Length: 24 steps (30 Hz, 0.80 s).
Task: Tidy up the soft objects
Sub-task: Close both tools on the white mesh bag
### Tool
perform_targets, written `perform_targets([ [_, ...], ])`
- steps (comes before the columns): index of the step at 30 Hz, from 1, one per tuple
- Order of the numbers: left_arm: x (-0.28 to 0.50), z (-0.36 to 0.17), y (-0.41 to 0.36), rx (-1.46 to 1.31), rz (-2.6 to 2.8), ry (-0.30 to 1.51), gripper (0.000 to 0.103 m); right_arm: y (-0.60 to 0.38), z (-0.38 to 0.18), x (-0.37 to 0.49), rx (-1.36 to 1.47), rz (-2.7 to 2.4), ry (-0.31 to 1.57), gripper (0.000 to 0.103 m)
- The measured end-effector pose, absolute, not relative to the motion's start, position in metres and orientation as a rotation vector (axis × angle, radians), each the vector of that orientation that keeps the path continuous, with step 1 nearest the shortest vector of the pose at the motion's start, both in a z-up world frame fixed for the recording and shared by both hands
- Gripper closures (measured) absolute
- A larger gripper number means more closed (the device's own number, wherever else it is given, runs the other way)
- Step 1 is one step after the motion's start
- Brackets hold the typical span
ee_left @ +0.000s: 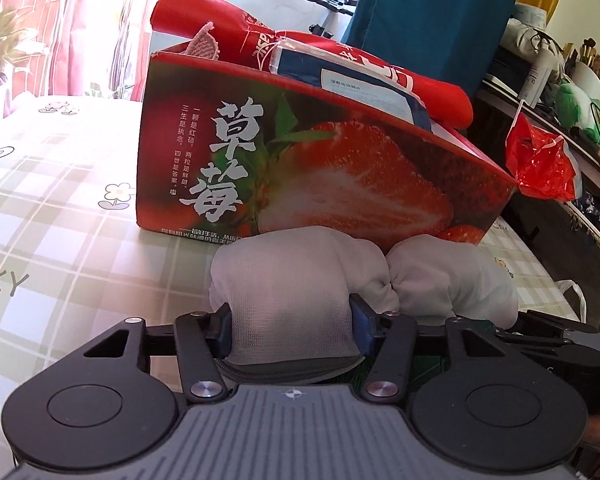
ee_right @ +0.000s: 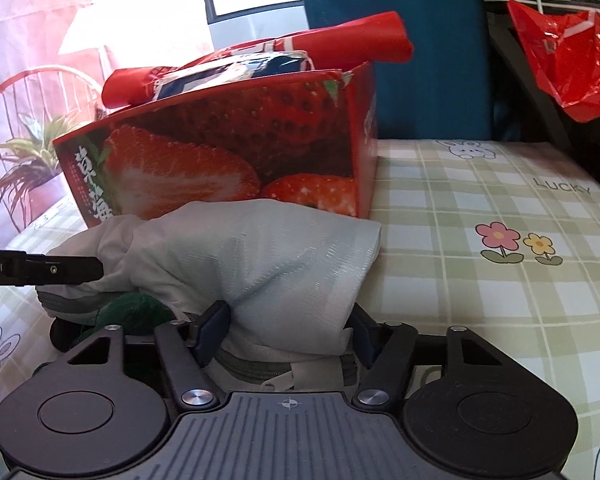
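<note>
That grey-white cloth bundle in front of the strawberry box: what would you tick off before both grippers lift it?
1. Left gripper pads press the grey-white cloth bundle: ok.
2. Right gripper pads press its other end: ok.
3. Red strawberry-printed cardboard box has room: not ok, folded red fabric and a blue packet overfill it.
4. Bundle clear of the box wall: cannot tell.
5. Green item under the bundle comes along: cannot tell.

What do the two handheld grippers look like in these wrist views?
Both the left gripper and right gripper match: black linkage arms with silver pivot screws, dark blue finger pads, round black discs beside a ribbed grey body with a small crosshair mark.
</note>
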<state>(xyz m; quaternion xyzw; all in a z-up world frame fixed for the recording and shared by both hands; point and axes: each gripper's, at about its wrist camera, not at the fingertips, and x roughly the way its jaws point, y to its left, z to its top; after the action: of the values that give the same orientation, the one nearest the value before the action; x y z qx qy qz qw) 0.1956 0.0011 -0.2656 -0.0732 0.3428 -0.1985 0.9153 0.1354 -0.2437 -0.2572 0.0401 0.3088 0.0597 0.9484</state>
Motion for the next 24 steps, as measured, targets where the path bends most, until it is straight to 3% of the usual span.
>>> perform_targets([
  [10, 0.190, -0.267, -0.003, -0.131, -0.394, 0.681, 0.048, -0.247, -0.257, 0.135, 0.124, 0.128, 0.629, 0.052],
  [15, 0.189, -0.258, -0.001, -0.143, -0.401, 0.676, 0.056, -0.252, -0.249, 0.132, 0.173, 0.137, 0.613, 0.068],
  [17, 0.187, -0.255, -0.002, -0.142, -0.395, 0.671, 0.059, -0.250, -0.242, 0.131, 0.166, 0.170, 0.599, 0.083],
  [24, 0.170, -0.237, -0.001, -0.111, -0.388, 0.610, 0.063, -0.242, -0.220, 0.127, 0.141, 0.188, 0.552, 0.092],
])
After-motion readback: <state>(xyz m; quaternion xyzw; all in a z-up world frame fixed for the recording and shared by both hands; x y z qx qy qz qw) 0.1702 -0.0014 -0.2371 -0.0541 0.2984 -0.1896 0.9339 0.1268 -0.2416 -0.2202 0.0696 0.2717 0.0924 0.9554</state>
